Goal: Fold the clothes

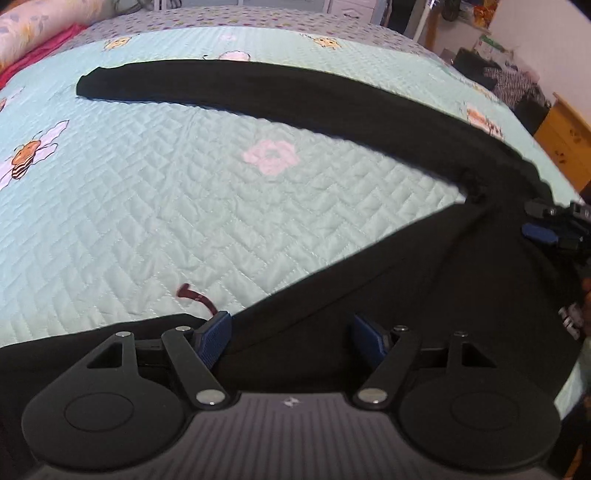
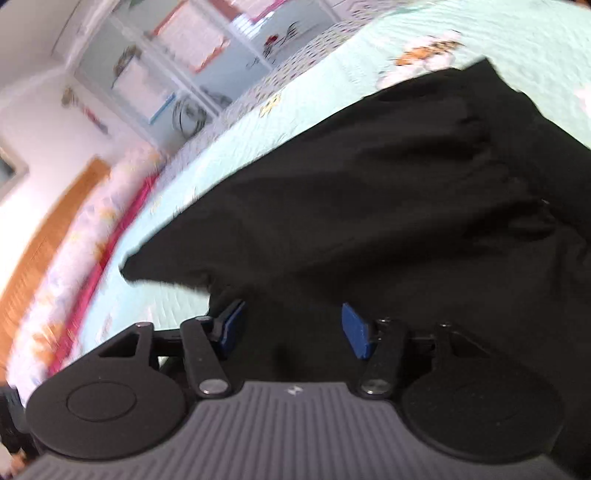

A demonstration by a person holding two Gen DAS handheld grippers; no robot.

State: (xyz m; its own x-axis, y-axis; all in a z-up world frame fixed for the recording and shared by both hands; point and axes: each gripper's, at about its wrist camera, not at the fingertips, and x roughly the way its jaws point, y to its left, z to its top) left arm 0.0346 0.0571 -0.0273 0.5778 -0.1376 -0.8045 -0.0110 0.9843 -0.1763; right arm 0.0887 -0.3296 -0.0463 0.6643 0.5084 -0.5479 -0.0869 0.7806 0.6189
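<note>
A black long-sleeved garment (image 1: 388,266) lies on a pale green quilted bedspread (image 1: 147,206). One sleeve (image 1: 221,88) stretches flat towards the far left. My left gripper (image 1: 291,338) stands open over the garment's near hem, its blue pads wide apart and nothing clamped. The right gripper (image 1: 543,225) shows at the right edge of the left wrist view, by the shoulder. In the right wrist view my right gripper (image 2: 291,328) is open above the black garment (image 2: 369,206), with loose cloth lying between its pads. That view is blurred.
The bedspread (image 2: 229,158) carries bee and flower prints. A floral pillow (image 1: 40,26) and pink cloth lie at the far left. A wooden cabinet (image 1: 561,140) and dark bags stand beyond the bed on the right. Shelves (image 2: 166,66) line the wall.
</note>
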